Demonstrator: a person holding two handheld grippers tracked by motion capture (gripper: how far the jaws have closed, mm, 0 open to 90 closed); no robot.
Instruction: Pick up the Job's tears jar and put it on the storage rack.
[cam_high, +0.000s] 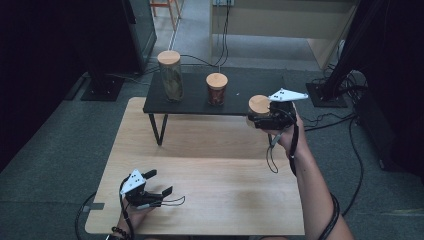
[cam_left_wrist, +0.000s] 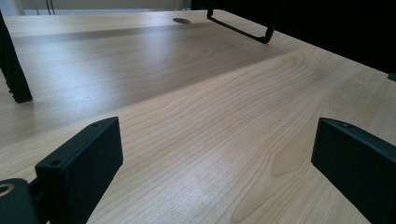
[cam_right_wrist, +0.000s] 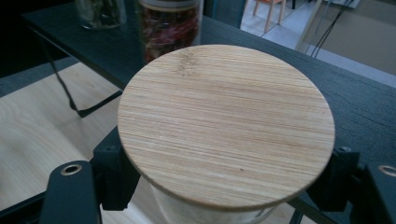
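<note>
the right gripper (cam_high: 260, 119) is clamped on a glass jar with a bamboo lid (cam_high: 258, 104), its jaws pressing either side just under the lid, held at the black shelf's (cam_high: 200, 107) front right corner. at 10 o'clock from it stands a jar of red contents (cam_high: 216, 89), and further towards 9 o'clock a taller jar (cam_high: 170, 76). the left gripper (cam_high: 159, 183) rests low on the wooden table (cam_high: 215, 175) at 7 o'clock, jaws wide apart with nothing between them
</note>
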